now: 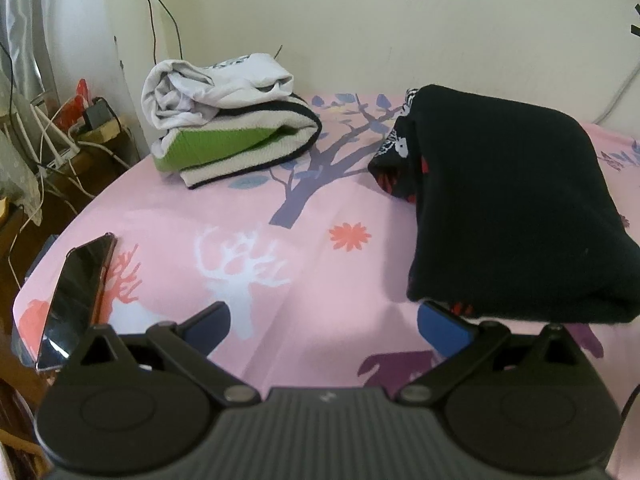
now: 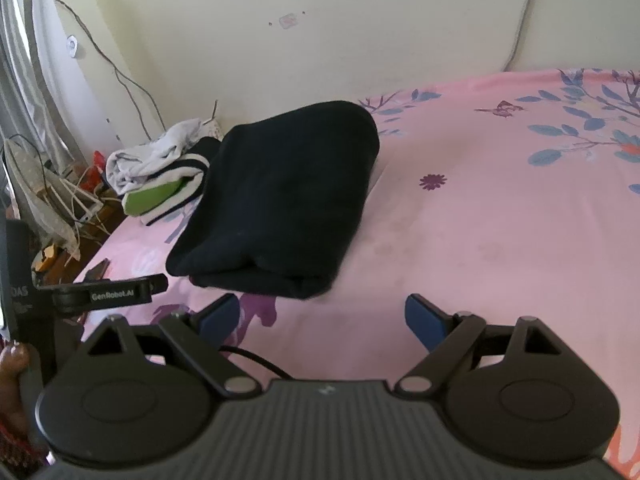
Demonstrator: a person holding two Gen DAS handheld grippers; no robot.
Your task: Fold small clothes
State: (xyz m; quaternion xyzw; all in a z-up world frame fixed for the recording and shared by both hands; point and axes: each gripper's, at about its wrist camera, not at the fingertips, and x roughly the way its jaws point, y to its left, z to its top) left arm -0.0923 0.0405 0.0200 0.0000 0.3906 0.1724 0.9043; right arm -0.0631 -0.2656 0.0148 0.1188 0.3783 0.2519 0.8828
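Observation:
A folded black garment [image 1: 508, 204] lies on the pink bed sheet [image 1: 280, 264], with a red and white print showing at its far left edge. It also shows in the right wrist view [image 2: 280, 196]. My left gripper [image 1: 324, 324] is open and empty, just in front of the garment's near left corner. My right gripper [image 2: 322, 318] is open and empty, just in front of the garment's near edge. A stack of folded clothes [image 1: 228, 128], white on top with green and cream below, sits at the far left of the bed; it also shows in the right wrist view [image 2: 160, 176].
A black phone [image 1: 80, 292] lies at the bed's left edge. A side table with cables and a router [image 1: 60, 136] stands left of the bed. The wall [image 1: 360, 32] is behind the bed. The left gripper's body [image 2: 100, 292] shows at left in the right wrist view.

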